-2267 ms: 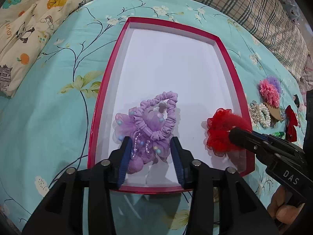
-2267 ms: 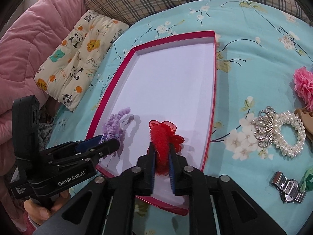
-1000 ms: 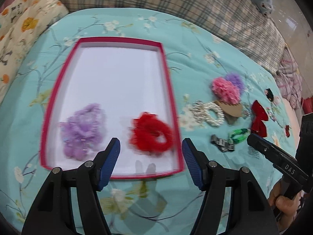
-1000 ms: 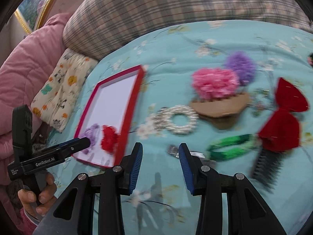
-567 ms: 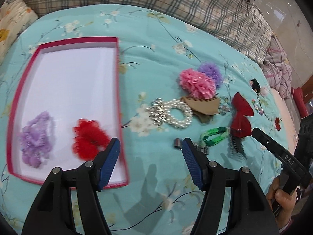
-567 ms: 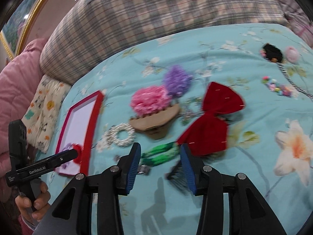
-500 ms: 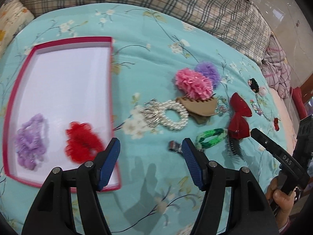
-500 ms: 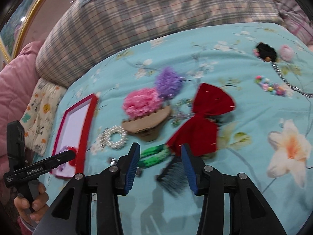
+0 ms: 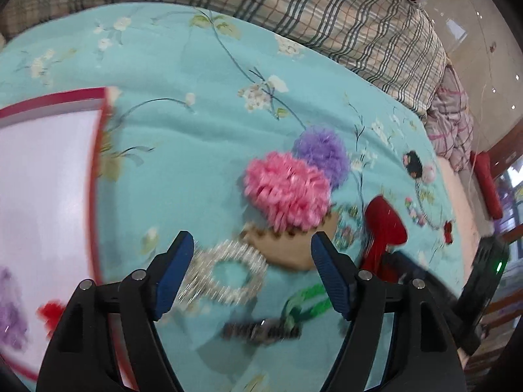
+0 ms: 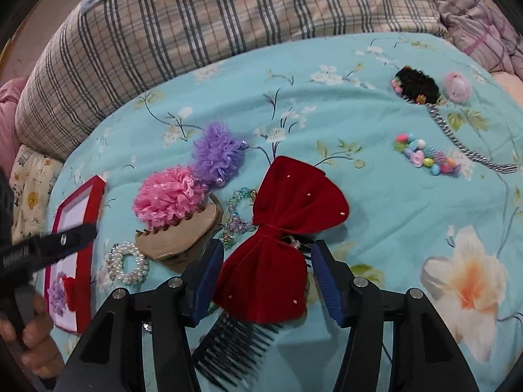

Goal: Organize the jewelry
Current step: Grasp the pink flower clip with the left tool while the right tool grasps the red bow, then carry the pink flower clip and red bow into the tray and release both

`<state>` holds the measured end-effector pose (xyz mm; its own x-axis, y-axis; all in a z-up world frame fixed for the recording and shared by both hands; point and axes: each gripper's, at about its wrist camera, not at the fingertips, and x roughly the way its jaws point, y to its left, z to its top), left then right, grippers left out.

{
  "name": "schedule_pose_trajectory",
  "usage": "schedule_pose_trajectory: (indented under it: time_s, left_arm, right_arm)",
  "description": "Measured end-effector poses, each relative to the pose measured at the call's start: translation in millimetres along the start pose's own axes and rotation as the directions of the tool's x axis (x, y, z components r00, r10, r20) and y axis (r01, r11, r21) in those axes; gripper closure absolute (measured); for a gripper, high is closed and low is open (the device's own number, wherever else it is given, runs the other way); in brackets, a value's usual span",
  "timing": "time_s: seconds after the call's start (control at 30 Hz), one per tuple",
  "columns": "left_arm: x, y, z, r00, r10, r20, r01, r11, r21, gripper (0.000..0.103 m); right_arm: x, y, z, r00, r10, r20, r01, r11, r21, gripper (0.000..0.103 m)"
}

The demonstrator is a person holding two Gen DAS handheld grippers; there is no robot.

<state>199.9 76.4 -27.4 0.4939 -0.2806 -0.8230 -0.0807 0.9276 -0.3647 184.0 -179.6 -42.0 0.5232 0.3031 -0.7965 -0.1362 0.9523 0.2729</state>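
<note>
My right gripper (image 10: 266, 258) is open, its jaws standing either side of a red velvet bow (image 10: 284, 228) on a black comb (image 10: 235, 346). My left gripper (image 9: 251, 245) is open and empty above a pearl bracelet (image 9: 225, 272) and a tan claw clip (image 9: 291, 245). A pink pom-pom (image 9: 287, 189) and a purple pom-pom (image 9: 322, 153) lie just beyond. The red-rimmed tray (image 9: 94, 176) at the left holds a purple scrunchie (image 9: 9, 321) and a red scrunchie (image 9: 50, 312). The tray also shows in the right wrist view (image 10: 86, 261).
A green hair tie (image 9: 307, 303) and a metal clip (image 9: 261, 330) lie near my left gripper. A beaded bracelet (image 10: 428, 156), a silver chain (image 10: 464, 143), a black pom-pom (image 10: 416, 85) and a clear bead bracelet (image 10: 237, 219) lie on the teal blanket. Plaid pillows (image 10: 228, 23) line the back.
Both grippers let go of their scrunchies in the tray and swung right over the loose pieces. My right gripper has come down around the red bow.
</note>
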Motion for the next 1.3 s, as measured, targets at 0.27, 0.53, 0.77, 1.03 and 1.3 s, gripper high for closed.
schedule_pose_trajectory:
  time_s: [0.27, 0.53, 0.77, 1.03, 1.3]
  left_arm:
    - [62.5, -8.8, 27.4, 0.996, 0.030, -0.088, -0.029, 1.000, 0.013, 0.031]
    - [57.9, -20.2, 15.3, 0.999, 0.013, -0.053, -0.010, 0.998, 0.056, 0.094]
    - [6.2, -16.5, 0.4, 1.000, 0.003, 0.019, -0.005, 0.997, 0.072, 0.095]
    - [-54.5, 23.3, -20.7, 0.996, 0.008, 0.090, -0.011, 0.999, 0.035, 0.095]
    - [-93.1, 69.9, -40.6, 0.990, 0.048, 0.131, -0.043, 0.998, -0.046, 0.095]
  right_arm:
    - [18.8, 4.3, -5.0, 0.998, -0.052, -0.021, 0.050, 0.995, -0.090, 0.065]
    - [-2.3, 3.4, -0.6, 0.998, 0.064, 0.000, -0.063, 0.996, -0.060, 0.086]
    - [-30.9, 6.3, -0.3, 0.994, 0.099, 0.042, -0.097, 0.994, -0.045, 0.087]
    - [-42.6, 45.4, -9.2, 0.983, 0.182, 0.038, -0.179, 0.981, -0.077, 0.087]
    - [-36.0, 98.4, -19.8, 0.969, 0.247, -0.005, -0.245, 0.959, -0.144, 0.086]
